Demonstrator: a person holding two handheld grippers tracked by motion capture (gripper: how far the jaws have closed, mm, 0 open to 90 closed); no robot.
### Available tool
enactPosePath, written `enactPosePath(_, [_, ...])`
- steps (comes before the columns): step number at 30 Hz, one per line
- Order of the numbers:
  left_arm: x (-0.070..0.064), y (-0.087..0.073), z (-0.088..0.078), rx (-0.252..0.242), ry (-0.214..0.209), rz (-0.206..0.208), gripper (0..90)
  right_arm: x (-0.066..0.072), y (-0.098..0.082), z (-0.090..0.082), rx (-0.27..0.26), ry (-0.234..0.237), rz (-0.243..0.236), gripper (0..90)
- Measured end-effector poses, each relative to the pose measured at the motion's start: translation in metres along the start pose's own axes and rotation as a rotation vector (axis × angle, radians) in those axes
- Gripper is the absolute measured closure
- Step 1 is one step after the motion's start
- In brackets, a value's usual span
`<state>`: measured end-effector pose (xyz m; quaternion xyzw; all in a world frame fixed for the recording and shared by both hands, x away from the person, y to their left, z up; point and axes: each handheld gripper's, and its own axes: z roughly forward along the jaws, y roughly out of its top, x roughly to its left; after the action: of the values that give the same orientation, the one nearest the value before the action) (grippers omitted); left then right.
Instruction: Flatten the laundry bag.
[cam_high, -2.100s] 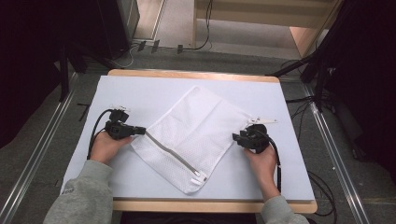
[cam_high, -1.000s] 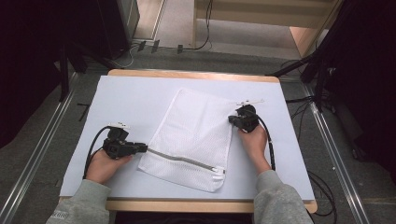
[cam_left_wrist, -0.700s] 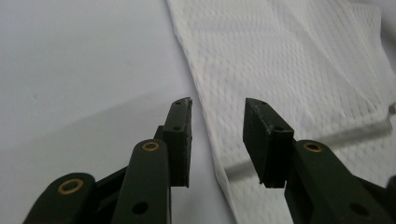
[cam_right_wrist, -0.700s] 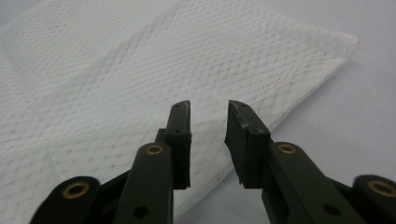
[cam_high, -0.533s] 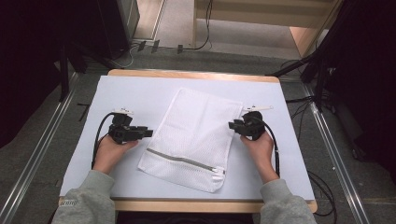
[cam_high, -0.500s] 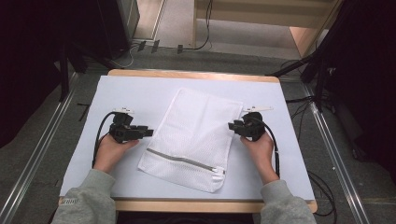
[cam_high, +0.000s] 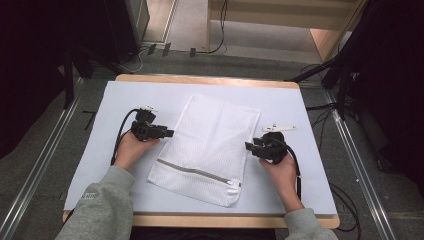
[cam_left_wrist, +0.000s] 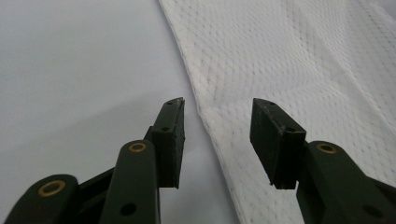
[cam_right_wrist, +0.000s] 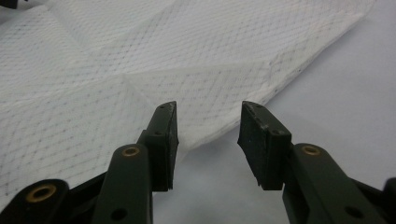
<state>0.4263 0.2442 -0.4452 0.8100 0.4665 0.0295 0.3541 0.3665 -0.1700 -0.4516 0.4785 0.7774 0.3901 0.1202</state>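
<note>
A white mesh laundry bag (cam_high: 210, 142) lies flat in the middle of the table, its grey zipper (cam_high: 197, 173) along the near end. My left gripper (cam_high: 170, 133) sits at the bag's left edge and points right. In the left gripper view the left gripper (cam_left_wrist: 217, 135) has just been opening; the bag's edge (cam_left_wrist: 219, 126) lies below the gap and the pads do not press on it. My right gripper (cam_high: 248, 145) sits at the bag's right edge and points left. In the right gripper view the right gripper (cam_right_wrist: 208, 140) has also just been opening, over the bag's hem (cam_right_wrist: 219, 123).
The table (cam_high: 95, 165) has a pale cover and a wooden rim. A small white clip-like piece (cam_high: 278, 128) lies just beyond my right gripper. Cables (cam_high: 320, 107) and dark stands sit on the floor around the table.
Both grippers have let go of the bag and opened. The left hand moved away from the near corner along the left edge; the right hand drew nearer along the right edge. The bag lies straighter.
</note>
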Motion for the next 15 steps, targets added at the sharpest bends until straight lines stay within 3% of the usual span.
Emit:
enactPosePath(9, [0.001,0.006,0.016,0.007,-0.005,-0.004,55.6,0.010,-0.011,-0.002,0.020,0.013,0.007,51.2])
enactPosePath(12, [-0.001,0.007,0.020,0.007,-0.026,-0.001,63.1,0.012,-0.013,0.003,0.045,0.021,0.010,50.0])
enactPosePath(15, [-0.005,0.007,0.022,0.017,-0.003,0.031,71.5,0.013,-0.015,0.008,0.060,0.030,0.015,50.2])
